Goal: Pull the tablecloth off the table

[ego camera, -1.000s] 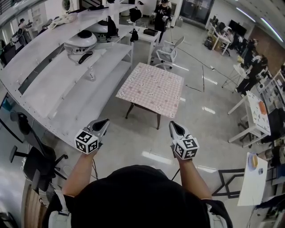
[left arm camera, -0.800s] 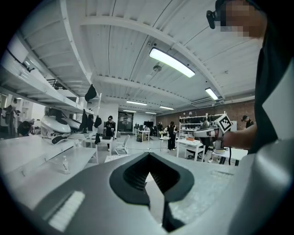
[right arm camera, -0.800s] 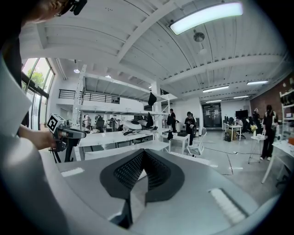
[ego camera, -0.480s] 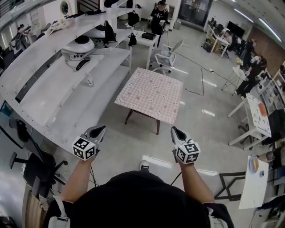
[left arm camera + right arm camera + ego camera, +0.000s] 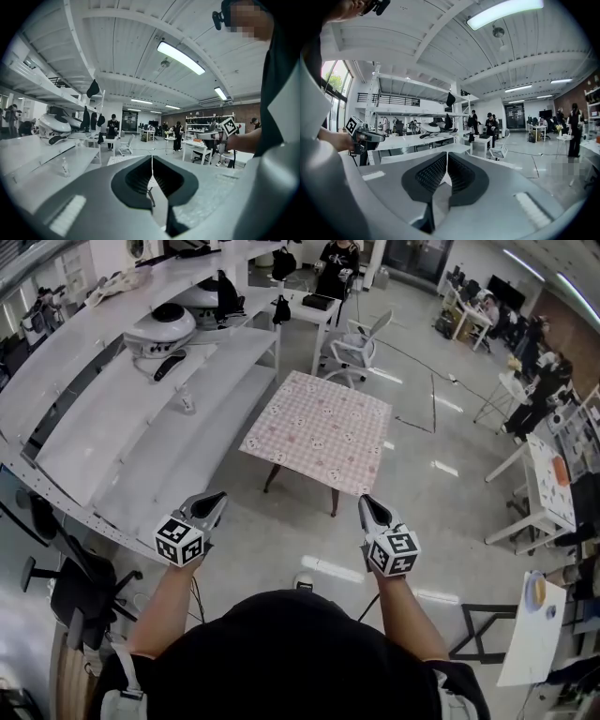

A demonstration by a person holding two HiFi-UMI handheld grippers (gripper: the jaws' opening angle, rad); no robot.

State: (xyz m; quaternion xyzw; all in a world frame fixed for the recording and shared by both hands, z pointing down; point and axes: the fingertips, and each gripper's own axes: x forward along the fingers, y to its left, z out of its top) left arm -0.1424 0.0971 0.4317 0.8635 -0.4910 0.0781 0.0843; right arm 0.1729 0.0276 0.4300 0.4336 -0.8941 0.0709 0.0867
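open-plan workshop, glossy grey floor (image 5: 281, 526) is running under everything. nearest, the wearer's dark-clad shoulders are filling the bottom of the head view, with both forearms reaching forward. left gripper (image 5: 217, 499) and right gripper (image 5: 366, 502) are hovering side by side over bare floor, marker cubes facing up, tips pointing at the table (image 5: 335, 495).

left gripper view: jaws are sitting together, nothing between them. right gripper view: same, jaws are meeting along a thin seam and are empty.

tablecloth (image 5: 321, 432) is lying flat on the small table ahead, well apart from both grippers. it is pink-checked and covering the whole top, its edges are hanging slightly over the sides, and dark legs are showing under the near edge. neither gripper is touching it.

long white shelving (image 5: 112, 427) is running along the left side, with a small bottle (image 5: 187, 403) standing on it and a white domed unit (image 5: 159, 326) sitting further back. white office chair (image 5: 361, 343) is standing just beyond the table. past that, a person in black (image 5: 336, 261) is standing at a desk.
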